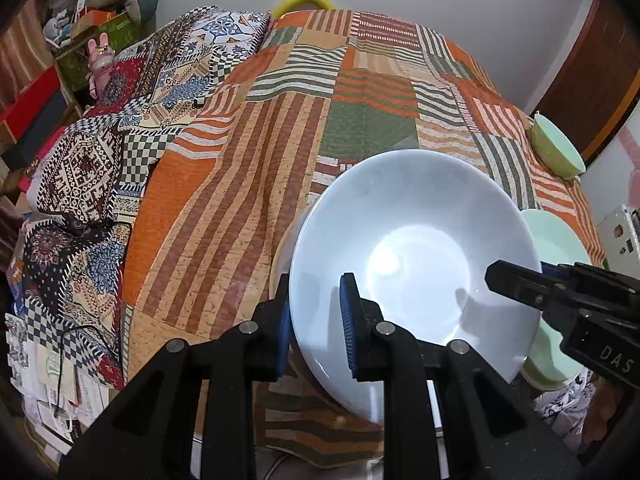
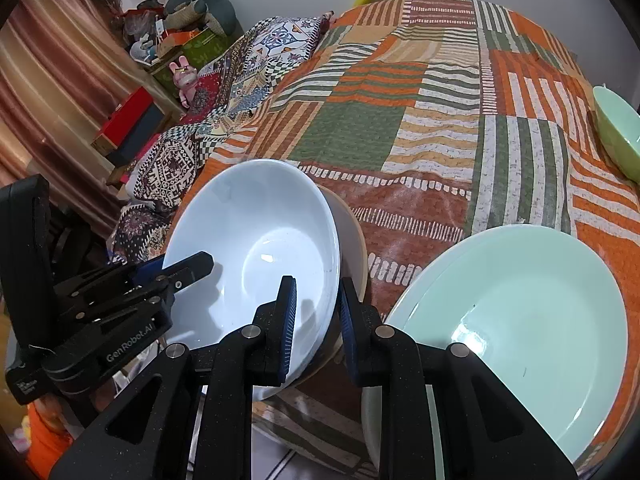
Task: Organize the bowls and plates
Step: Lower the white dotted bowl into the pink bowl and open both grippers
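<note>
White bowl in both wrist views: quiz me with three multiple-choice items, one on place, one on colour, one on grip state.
1. Where is the small green bowl?
A. Far right edge of the bed
B. Inside the white bowl
C. On the floor

2. What colour is the wide plate on the right?
A. Red
B. Pale mint green
C. Black

3. How is the glossy white ceramic bowl held?
A. By neither gripper
B. By the left gripper only
C. Both grippers straddle its rim

Answers: A, the small green bowl sits apart near the patchwork quilt's edge; B, the plate is mint; C, the left gripper and right gripper each straddle the white bowl's rim.
</note>
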Tool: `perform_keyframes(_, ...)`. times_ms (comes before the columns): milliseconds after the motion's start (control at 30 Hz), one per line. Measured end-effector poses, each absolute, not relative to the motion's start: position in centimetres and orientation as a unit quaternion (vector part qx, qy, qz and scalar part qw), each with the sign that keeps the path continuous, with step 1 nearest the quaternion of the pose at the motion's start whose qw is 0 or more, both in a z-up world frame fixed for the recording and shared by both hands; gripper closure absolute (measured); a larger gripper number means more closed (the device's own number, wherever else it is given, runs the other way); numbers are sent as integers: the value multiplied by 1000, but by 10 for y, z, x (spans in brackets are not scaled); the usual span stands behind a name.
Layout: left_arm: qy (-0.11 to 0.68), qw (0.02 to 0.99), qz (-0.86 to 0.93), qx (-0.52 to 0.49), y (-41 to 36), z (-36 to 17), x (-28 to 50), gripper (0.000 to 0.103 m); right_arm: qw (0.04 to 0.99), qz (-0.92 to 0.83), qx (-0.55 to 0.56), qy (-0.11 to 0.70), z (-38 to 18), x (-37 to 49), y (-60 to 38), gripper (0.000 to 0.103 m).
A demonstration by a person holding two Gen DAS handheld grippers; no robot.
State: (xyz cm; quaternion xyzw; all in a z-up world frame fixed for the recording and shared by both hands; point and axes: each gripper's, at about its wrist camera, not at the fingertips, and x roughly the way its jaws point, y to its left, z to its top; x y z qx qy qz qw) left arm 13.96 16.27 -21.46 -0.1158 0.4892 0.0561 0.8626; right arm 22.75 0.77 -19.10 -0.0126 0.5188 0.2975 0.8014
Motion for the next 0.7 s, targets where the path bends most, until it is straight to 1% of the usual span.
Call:
perform_keyframes(200, 491, 862, 54, -118, 163, -214, 140, 82, 800, 299, -17, 520, -191, 226, 8, 81)
perform_keyframes(367, 491, 863, 64, -100, 159, -213, 140, 82, 800, 298, -25, 520, -190, 225, 10, 81)
perform_keyframes(500, 475, 874, 86, -58, 151, -204, 137, 82, 825, 285, -55, 484, -178, 220, 11, 81)
perform_keyframes(700, 475, 875, 77, -55, 147, -201, 135, 81, 827, 289, -49, 479, -172, 222, 6, 81)
